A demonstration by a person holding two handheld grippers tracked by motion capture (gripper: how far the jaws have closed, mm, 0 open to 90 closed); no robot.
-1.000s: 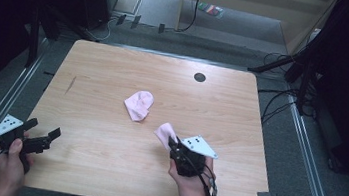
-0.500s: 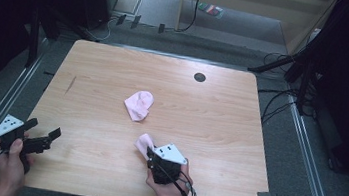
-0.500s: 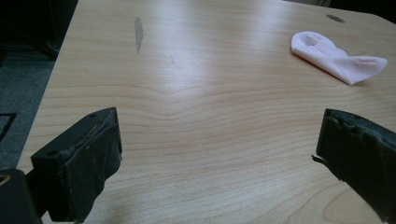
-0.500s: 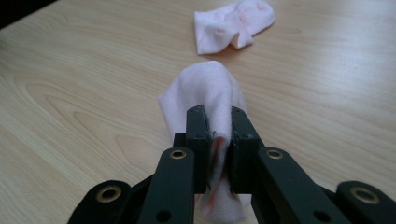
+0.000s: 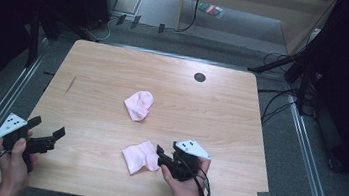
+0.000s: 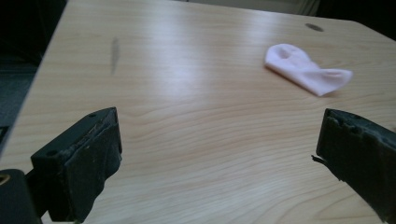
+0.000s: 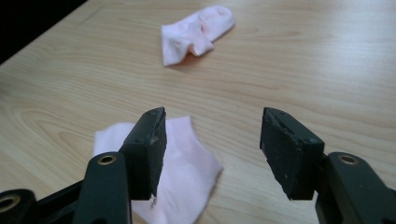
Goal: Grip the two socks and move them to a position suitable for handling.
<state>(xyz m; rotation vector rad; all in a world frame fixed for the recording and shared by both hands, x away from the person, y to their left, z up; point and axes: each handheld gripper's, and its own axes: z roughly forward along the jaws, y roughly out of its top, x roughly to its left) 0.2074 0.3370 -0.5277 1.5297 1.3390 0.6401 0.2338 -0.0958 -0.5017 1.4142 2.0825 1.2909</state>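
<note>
While the right claw (image 5: pixel 159 152) sits at lower centre of the high view, its jaws stand apart with nothing clamped; in the right gripper view the near pink sock (image 7: pixel 177 168) lies flat under and past the left jaw, so the jaws straddle its edge without gripping it. High view puts that near sock (image 5: pixel 140 156) just left of the claw tips, touching or nearly so, long axis roughly left-right across the frame with a slight tilt. Second pink sock (image 5: pixel 139 104) lies crumpled at mid-frame, well apart, up and left of the right claw; in the right gripper view it's at upper centre (image 7: pixel 198 31). Left claw (image 5: pixel 55 134) is at lower left of the high view, jaws wide open, empty, hovering over bare wood surface (image 5: pixel 231 115); its own view shows the far sock (image 6: pixel 306 68) at upper right, long axis slanting. Right hand (image 5: pixel 183 185) is clearly the nearer one to the near sock. My read: next move needs the jaws shifted left over the cloth before closing. No containers on the surface.
</note>
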